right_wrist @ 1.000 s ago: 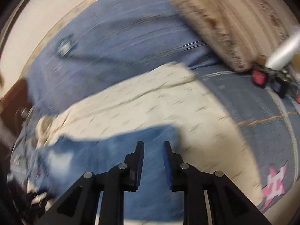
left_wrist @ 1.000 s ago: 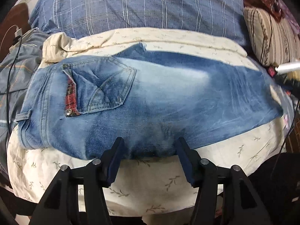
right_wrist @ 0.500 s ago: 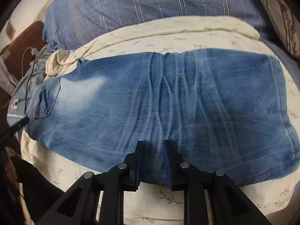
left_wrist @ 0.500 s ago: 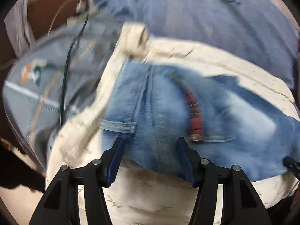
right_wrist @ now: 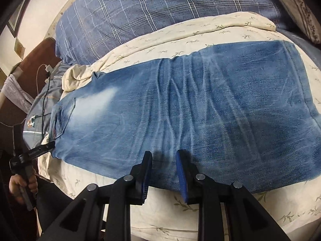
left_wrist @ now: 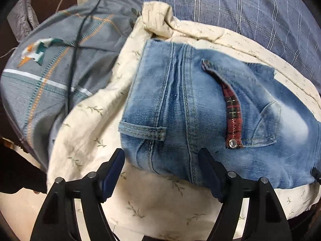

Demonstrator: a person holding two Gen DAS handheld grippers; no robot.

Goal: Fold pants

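**Both grippers settled at the near edge of the jeans**

Since a second earlier, my left gripper (left_wrist: 160, 172) had slid along the faded blue denim jeans (right_wrist: 180, 108) from mid-thigh to the waistband end, and its jaws had just been opening. They stood wide, straddling the near corner of the waistband, with denim between them but the pads not pressing on it. My right gripper (right_wrist: 163, 172) had dropped from a blurred view over the bed to the near long edge of the jeans, about midway along the leg. Its jaws had just been opening a little and stood narrow, with a small gap; the fabric edge lay at the tips, and I saw no pinch on it.

The jeans lay flat on the cream leaf-printed sheet (left_wrist: 140, 200), folded once lengthwise so one leg sat on the other, back pocket with its red plaid trim (left_wrist: 232, 108) facing up, hems out to the right in the right wrist view. A blue checked pillow (right_wrist: 160, 10) lay beyond them and a grey patterned cloth (left_wrist: 50, 70) with a black cable (left_wrist: 78, 40) off the waistband end.

I judged the lengthwise fold done and the crosswise folds all left. Neither edge had been gripped yet, so the next fold had not begun.
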